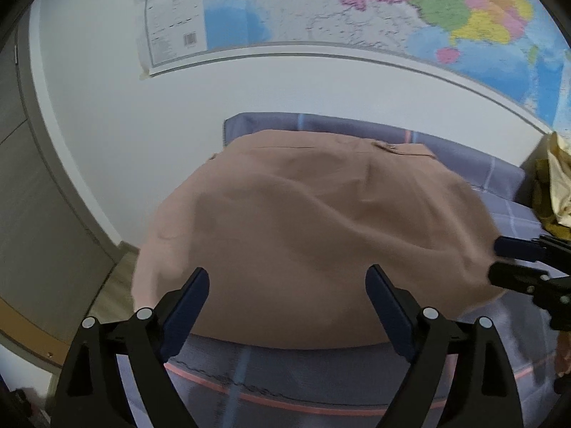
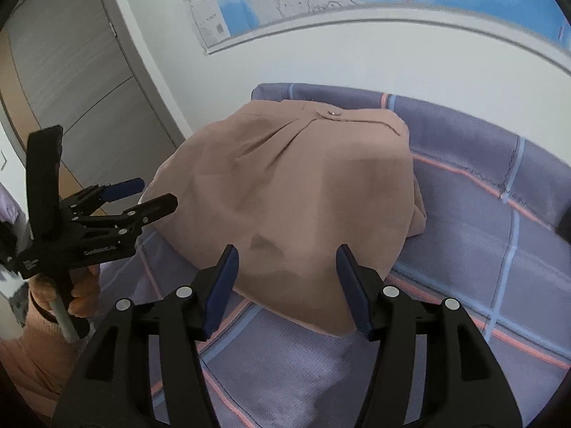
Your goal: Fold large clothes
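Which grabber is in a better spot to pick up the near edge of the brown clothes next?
Probably the right gripper. Its open fingers sit on either side of the brown garment's near hem. The left gripper is open too, but sits toward the garment's left corner.

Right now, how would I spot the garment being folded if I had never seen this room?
Find the big colourful wall map; below it lies a purple checked bedsheet with pink and blue lines. On the sheet sits the tan garment, a plain folded bundle with a small metal snap near its far edge, the only unpatterned cloth there.
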Tool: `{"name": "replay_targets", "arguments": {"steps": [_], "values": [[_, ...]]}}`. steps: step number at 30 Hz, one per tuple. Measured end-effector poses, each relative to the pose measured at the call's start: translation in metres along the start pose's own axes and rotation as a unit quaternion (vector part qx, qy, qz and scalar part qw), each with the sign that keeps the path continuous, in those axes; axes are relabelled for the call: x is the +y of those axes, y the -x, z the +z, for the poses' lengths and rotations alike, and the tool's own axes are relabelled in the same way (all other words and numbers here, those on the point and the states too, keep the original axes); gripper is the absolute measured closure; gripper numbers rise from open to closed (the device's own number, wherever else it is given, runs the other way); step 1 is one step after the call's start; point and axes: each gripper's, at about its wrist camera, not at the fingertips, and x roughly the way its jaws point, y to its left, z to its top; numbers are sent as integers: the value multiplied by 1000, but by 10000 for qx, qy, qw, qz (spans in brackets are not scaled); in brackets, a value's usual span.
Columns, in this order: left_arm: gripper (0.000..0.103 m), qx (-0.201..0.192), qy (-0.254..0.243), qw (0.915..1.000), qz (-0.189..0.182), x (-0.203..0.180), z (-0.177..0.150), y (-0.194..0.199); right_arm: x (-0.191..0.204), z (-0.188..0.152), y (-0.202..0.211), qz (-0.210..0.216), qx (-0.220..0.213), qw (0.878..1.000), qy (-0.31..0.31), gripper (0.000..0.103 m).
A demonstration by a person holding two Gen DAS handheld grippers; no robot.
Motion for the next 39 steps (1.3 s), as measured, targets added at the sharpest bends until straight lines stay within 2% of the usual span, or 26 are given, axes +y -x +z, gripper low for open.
{"name": "replay_targets", "arguments": {"steps": [2,5,7,10,17,21,28,33,36,39], "values": [[17,18,-31,9999,-103,-4,0,-1,2,-3,-4,15,98,9999,74,46],[17,264,-53,9994,-213,-12,-2,-15,6,-11,-17,-111,293,9993,200,46],[16,431,-53,9989,-197,-14,-3,-25,9,-15,-20,-169,280,9991,277,44],[12,458,60,9989,-100,-14,-6,-28,14,-16,-17,-240,220,9988,355,42],[12,184,77,9996,186,-20,-10,-8,9,-16,2,-74,-11,9999,125,41],[7,56,194,9996,222,-21,-13,4,10,-20,11,-68,-127,9998,99,34],[7,-123,314,9989,329,-27,-22,23,15,-24,18,-177,-305,9992,170,28],[7,-240,377,9982,388,-30,-28,37,19,-31,30,-264,-496,9981,235,17],[7,-371,398,9975,455,-32,-32,49,24,-34,37,-302,-592,9974,287,15],[7,-332,485,9978,300,-33,-34,55,29,-40,41,-301,-641,9970,302,13]]}}
